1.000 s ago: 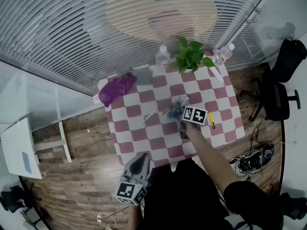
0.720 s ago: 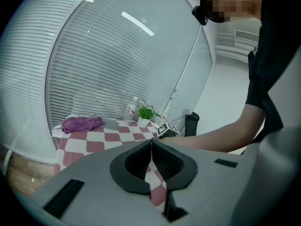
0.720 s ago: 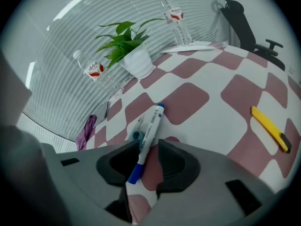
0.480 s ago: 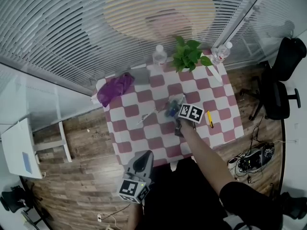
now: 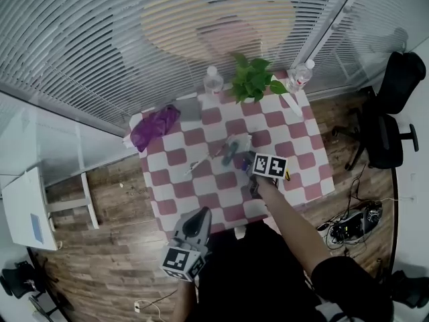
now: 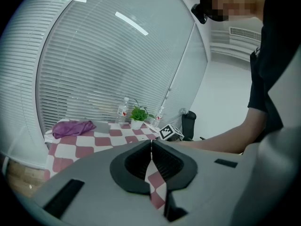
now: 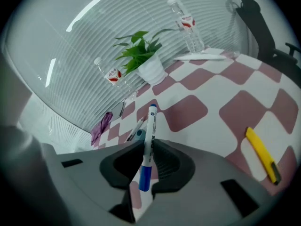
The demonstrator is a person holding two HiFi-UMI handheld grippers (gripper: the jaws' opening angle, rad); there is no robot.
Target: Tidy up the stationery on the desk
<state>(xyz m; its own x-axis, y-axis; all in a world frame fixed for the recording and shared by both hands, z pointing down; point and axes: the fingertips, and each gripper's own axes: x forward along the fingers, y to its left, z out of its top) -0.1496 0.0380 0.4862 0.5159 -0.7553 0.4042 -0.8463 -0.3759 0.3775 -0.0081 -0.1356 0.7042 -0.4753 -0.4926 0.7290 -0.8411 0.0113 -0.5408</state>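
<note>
My right gripper [image 7: 149,142] is shut on a blue-and-white marker [image 7: 150,126], which sticks up out of the jaws above the checked table [image 7: 197,107]. Its jaws have just been closing, with the marker between them. In the head view the right gripper [image 5: 249,165] hovers over the table's middle right. A yellow utility knife [image 7: 262,154] lies just right of it on the table. A pen [image 5: 193,168] and a blue-grey item [image 5: 231,153] lie left of it. My left gripper [image 6: 151,142] is shut and holds nothing, off the table's near edge [image 5: 200,215].
A purple cloth [image 5: 153,126] and a grey flat item [image 5: 190,109] lie at the far left corner. A potted plant [image 5: 253,79] and two water bottles [image 5: 212,80] [image 5: 299,74] stand along the far edge. An office chair [image 5: 395,113] stands to the right, and cables lie on the floor.
The right gripper has drawn back a little from the blue-grey item, towards me. The left gripper has edged slightly closer to the table's near edge.
</note>
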